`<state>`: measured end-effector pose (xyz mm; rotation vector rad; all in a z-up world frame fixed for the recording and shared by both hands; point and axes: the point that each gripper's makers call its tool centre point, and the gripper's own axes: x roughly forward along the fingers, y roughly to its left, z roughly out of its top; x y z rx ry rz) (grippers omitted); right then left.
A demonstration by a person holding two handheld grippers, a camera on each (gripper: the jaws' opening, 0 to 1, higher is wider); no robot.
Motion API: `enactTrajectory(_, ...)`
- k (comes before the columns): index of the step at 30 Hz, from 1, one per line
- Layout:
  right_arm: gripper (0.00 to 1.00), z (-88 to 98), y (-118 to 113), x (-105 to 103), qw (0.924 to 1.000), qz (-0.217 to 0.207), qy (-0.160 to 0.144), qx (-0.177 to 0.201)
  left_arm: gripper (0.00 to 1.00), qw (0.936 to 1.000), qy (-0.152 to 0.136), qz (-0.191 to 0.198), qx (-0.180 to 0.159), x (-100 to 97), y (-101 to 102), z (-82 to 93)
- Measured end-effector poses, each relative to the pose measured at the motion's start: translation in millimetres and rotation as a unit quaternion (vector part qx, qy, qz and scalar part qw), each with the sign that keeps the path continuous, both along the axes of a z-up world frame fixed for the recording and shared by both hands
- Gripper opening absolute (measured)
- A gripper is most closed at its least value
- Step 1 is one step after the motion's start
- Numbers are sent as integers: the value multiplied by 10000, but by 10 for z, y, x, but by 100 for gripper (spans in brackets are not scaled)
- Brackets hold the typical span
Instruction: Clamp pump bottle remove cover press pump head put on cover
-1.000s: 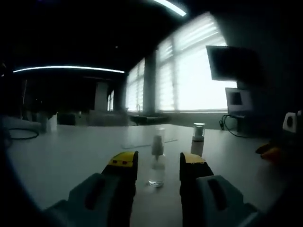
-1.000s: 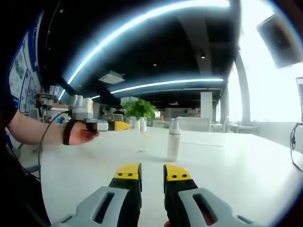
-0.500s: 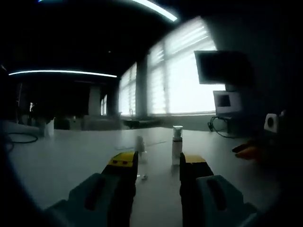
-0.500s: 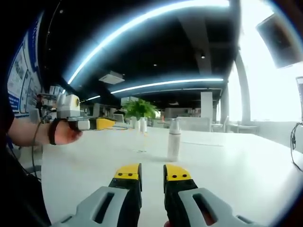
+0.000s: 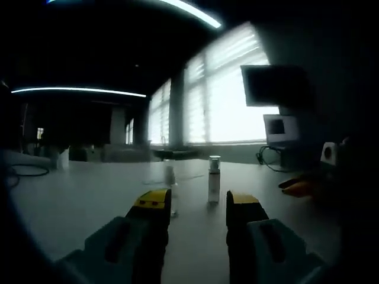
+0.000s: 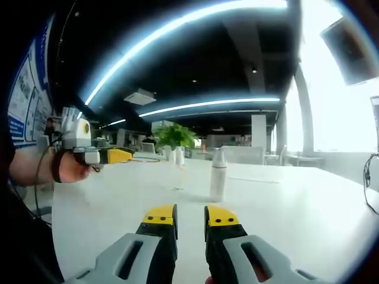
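The white pump bottle [image 6: 218, 176] stands upright on the white table [image 6: 284, 219] with its cover on, ahead of my right gripper [image 6: 190, 216]. That gripper's jaws stand a narrow gap apart with nothing between them. A small clear spray bottle [image 6: 177, 175] stands just left of the pump bottle. My left gripper [image 6: 121, 155], held in a hand [image 6: 71, 170], hovers over the table at the far left, away from both bottles. From its own view the left gripper [image 5: 197, 203] is open and empty; the pump bottle [image 5: 214, 187] and the clear bottle [image 5: 171, 180] stand well beyond its tips.
A dark monitor [image 5: 275, 86] and a small screen [image 5: 278, 127] sit by bright windows past the table. A cable [image 5: 26, 171] lies at the left. A green plant [image 6: 174, 136] stands behind the table. Bare tabletop surrounds the bottles.
My left gripper has drawn back from the two bottles, which now look smaller and farther in its view. The right gripper and both bottles have stayed put.
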<state>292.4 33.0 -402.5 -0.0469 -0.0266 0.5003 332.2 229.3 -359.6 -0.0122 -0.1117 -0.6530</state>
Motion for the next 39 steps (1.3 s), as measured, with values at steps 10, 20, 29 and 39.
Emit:
enactTrajectory(10, 13, -7, 4, 2, 10000, 4, 6, -23, 31, 9993, 66, -364, -25, -327, -85, -107)
enactTrajectory(20, 13, -3, 8, -6, 10000, 29, 8, 2, 31, 9988, 107, -480, -11, -398, -70, -218)
enactTrajectory(29, 13, 25, 8, -18, 9999, 99, -2, 141, 31, 9989, 219, -330, -257, -400, -10, -215)
enactTrajectory(39, 13, 20, 28, -31, 9999, 99, -3, 91, 29, 9991, 49, -295, -311, -428, -1, -164)
